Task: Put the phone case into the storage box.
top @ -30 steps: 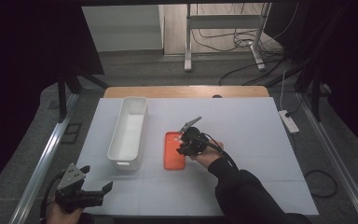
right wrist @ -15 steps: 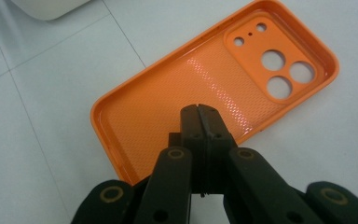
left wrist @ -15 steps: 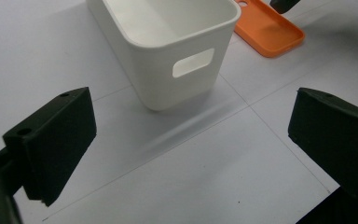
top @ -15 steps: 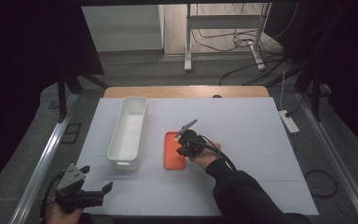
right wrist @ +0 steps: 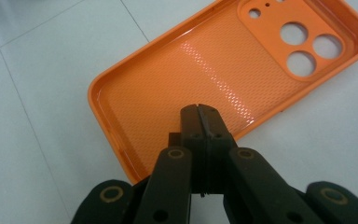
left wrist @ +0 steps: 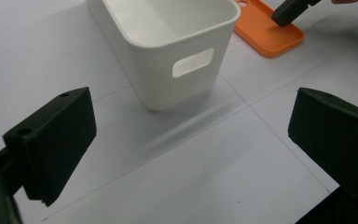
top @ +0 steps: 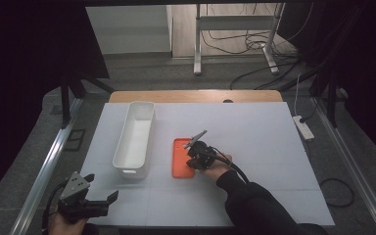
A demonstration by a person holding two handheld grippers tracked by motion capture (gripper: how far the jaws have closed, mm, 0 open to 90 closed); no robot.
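Dim room, dark surround, cables and a power strip (top: 303,127) lying on the floor; desk (top: 274,147) covered in white gridded sheeting, wooden edge showing at the far side.

Item: orange phone case (top: 182,156), lying open-side up at mid-desk, just beside the white bin (top: 135,137); camera cut-outs pointing away from the person.

Item: right gripper (right wrist: 199,116), hovering over the case's near edge with its jaws pressed together and nothing visibly pinched between them; whether the tips are touching the case cannot be told.

Item: left gripper (top: 95,201), waiting at the desk's near left corner, jaws standing wide apart, holding nothing.

Step in hand, by judgement: working the case's rim for a pickup; next move is calling for parting the jaws, straddling the rim, then clamping.

Markings: no brand, label or writing is showing anywhere.
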